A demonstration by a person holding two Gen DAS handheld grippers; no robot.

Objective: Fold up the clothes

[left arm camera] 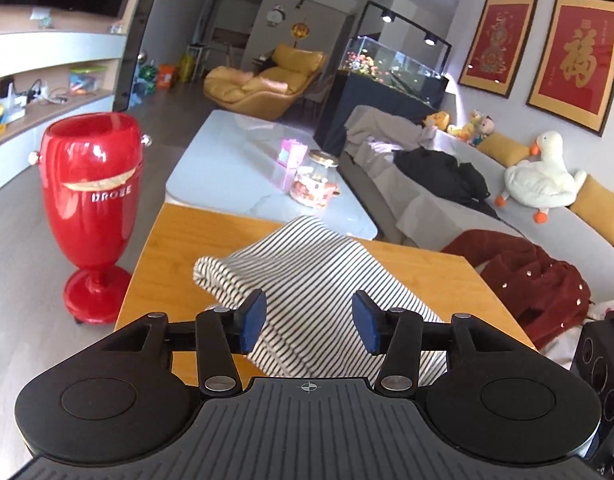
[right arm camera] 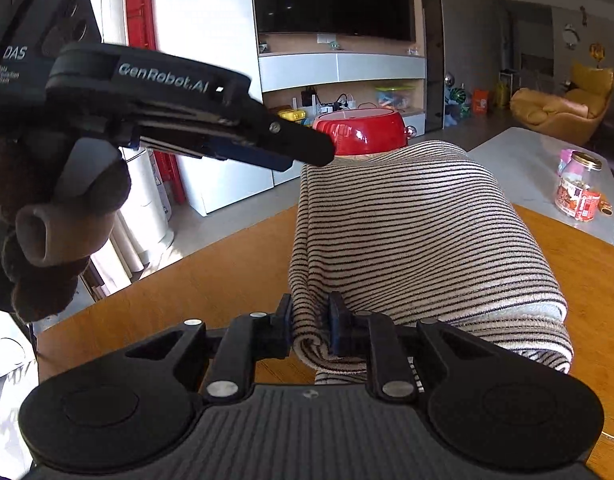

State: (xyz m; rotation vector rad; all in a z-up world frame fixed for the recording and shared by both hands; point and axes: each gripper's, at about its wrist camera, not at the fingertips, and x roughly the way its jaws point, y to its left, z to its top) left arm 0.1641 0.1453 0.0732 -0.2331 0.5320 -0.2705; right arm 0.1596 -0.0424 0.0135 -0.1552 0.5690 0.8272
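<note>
Stripes bunch between my right gripper, which pinches the folded shirt on the wooden table. My left gripper hangs wide and empty above it. I should lay the edge down slowly and flat.

Two close claw-mounted views, shared striped garment

Striped garment hid most of red vase and the table's far edge; its near end was cut off behind right gripper.
</note>
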